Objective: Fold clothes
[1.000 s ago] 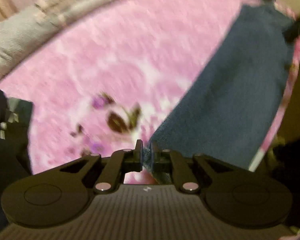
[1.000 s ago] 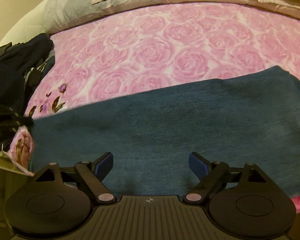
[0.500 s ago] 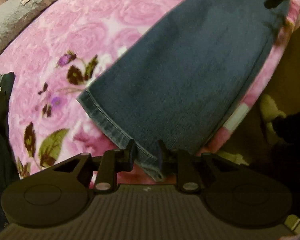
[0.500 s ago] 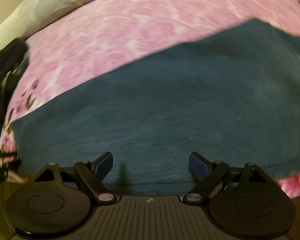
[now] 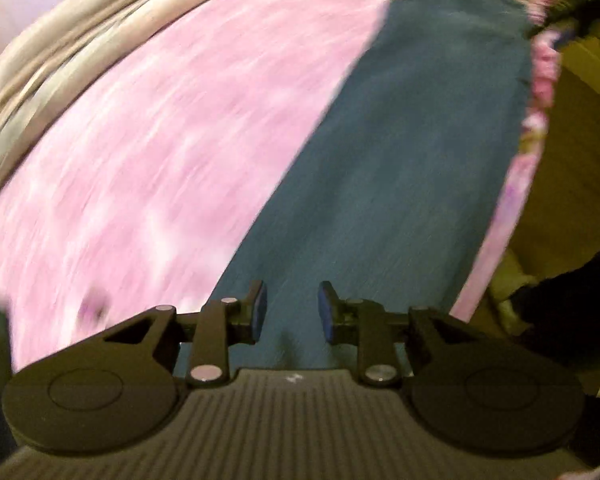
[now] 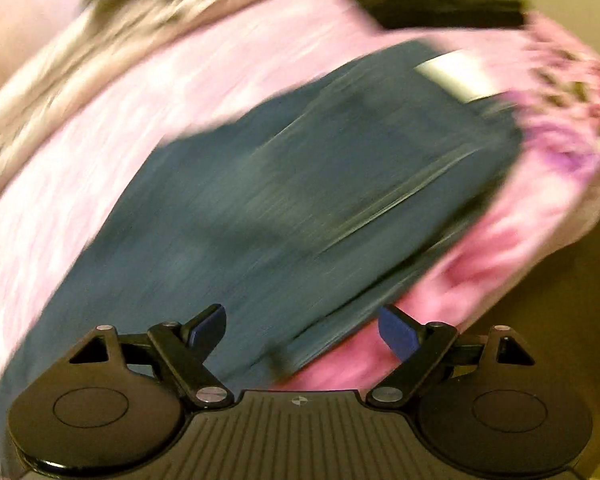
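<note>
A pair of blue jeans [image 5: 412, 168] lies flat along the near edge of a bed with a pink rose blanket [image 5: 172, 132]. Both views are blurred by motion. My left gripper [image 5: 291, 310] is open and empty, just above the hem end of the jeans. My right gripper [image 6: 302, 326] is wide open and empty over the near edge of the jeans [image 6: 300, 208], towards the waist end, where a white label [image 6: 456, 74] shows.
A grey-beige quilt [image 5: 80, 60] is bunched along the far side of the bed. A dark garment [image 6: 436, 0] lies at the far corner of the bed. The bed edge drops to a brownish floor [image 5: 572, 152] on the right.
My left gripper has opened and let go of the jeans hem, which now lies on the bed. Both grippers are swinging fast; the right one has turned towards the waist end.
</note>
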A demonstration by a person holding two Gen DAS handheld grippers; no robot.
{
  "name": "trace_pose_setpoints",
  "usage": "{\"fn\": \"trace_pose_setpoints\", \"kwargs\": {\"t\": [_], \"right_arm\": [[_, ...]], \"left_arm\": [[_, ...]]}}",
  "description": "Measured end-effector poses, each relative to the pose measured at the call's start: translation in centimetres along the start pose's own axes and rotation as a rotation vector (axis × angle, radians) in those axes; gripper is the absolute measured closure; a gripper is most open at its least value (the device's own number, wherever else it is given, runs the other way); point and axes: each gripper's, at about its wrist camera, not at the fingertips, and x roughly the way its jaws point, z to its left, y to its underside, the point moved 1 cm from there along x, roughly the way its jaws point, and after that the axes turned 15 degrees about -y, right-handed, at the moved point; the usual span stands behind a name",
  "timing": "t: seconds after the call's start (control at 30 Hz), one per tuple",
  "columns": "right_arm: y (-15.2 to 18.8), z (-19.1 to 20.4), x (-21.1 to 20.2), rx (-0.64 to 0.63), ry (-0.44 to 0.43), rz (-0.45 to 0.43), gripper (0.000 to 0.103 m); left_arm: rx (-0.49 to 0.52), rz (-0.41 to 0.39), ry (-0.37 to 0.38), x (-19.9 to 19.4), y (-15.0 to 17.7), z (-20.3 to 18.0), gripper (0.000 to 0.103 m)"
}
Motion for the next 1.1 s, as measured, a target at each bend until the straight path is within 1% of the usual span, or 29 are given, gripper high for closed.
{"fn": "trace_pose_setpoints", "kwargs": {"t": [0.1, 0.13, 0.2, 0.23, 0.33, 0.4, 0.47, 0.53, 0.6, 0.67, 0.73, 0.77, 0.83, 0.87, 0.9, 0.93, 0.97, 1.03, 1.1], "right_arm": [[-3.2, -5.6, -1.4, 0.111, 0.017, -0.092, 0.017], [-4.1, -7.2, -1.6, 0.138, 0.026, -0.107, 0.017], [-5.5, -9.8, -1.8, 0.18, 0.017, -0.129, 0.017], [-6.1, -11.0, -1.9, 0.196, 0.005, -0.138, 0.017], [-7.2, -12.8, -2.0, 0.218, -0.062, -0.157, 0.017], [-7.5, -13.7, -1.6, 0.236, -0.104, -0.156, 0.017], [-7.7, -14.6, -1.1, 0.255, -0.146, -0.151, 0.017], [-7.8, -15.4, -0.6, 0.273, -0.189, -0.147, 0.017], [-7.9, -16.2, -0.2, 0.295, -0.227, -0.146, 0.017], [-8.0, -17.0, 0.1, 0.333, -0.249, -0.164, 0.017], [-8.1, -17.8, 0.5, 0.378, -0.266, -0.179, 0.019], [-8.2, -18.2, 0.6, 0.4, -0.272, -0.185, 0.026], [-8.4, -18.9, 0.8, 0.428, -0.262, -0.192, 0.029], [-8.5, -19.2, 0.8, 0.438, -0.255, -0.196, 0.035], [-8.6, -19.5, 0.8, 0.449, -0.248, -0.2, 0.05], [-8.7, -19.7, 0.7, 0.451, -0.232, -0.196, 0.059], [-8.9, -19.8, 0.7, 0.44, -0.208, -0.18, 0.068], [-9.2, -19.4, 0.3, 0.401, -0.188, -0.158, 0.074], [-9.7, -18.7, 0.0, 0.349, -0.175, -0.143, 0.082]], "left_arm": [[0.114, -0.086, 0.063, 1.0, -5.2, -6.1, 0.08], [0.154, -0.107, 0.08, 1.4, -6.6, -8.5, 0.08], [0.237, -0.147, 0.114, 2.1, -9.3, -13.5, 0.08], [0.271, -0.153, 0.121, 2.8, -10.1, -15.6, 0.08], [0.368, -0.16, 0.136, 4.9, -12.3, -21.7, 0.079], [0.455, -0.153, 0.093, 6.3, -13.2, -24.8, 0.08], [0.5, -0.151, 0.036, 7.0, -13.8, -26.3, 0.08], [0.507, -0.13, 0.021, 7.8, -14.3, -26.3, 0.079], [0.511, -0.113, 0.016, 8.2, -15.0, -26.1, 0.076], [0.578, -0.129, -0.015, 8.4, -15.4, -26.4, 0.07], [0.66, -0.152, -0.037, 8.6, -15.5, -27.2, 0.068], [0.687, -0.157, -0.041, 8.5, -15.5, -27.5, 0.069], [0.715, -0.156, -0.041, 8.5, -15.6, -27.9, 0.069], [0.715, -0.149, -0.038, 8.6, -15.8, -27.9, 0.069], [0.715, -0.141, -0.034, 8.7, -15.9, -27.9, 0.069], [0.709, -0.127, -0.019, 8.8, -16.1, -27.9, 0.074], [0.701, -0.111, -0.001, 8.9, -16.3, -27.8, 0.085], [0.689, -0.084, 0.026, 8.7, -16.4, -27.9, 0.093], [0.67, -0.075, 0.033, 8.3, -16.4, -27.8, 0.096]]}}
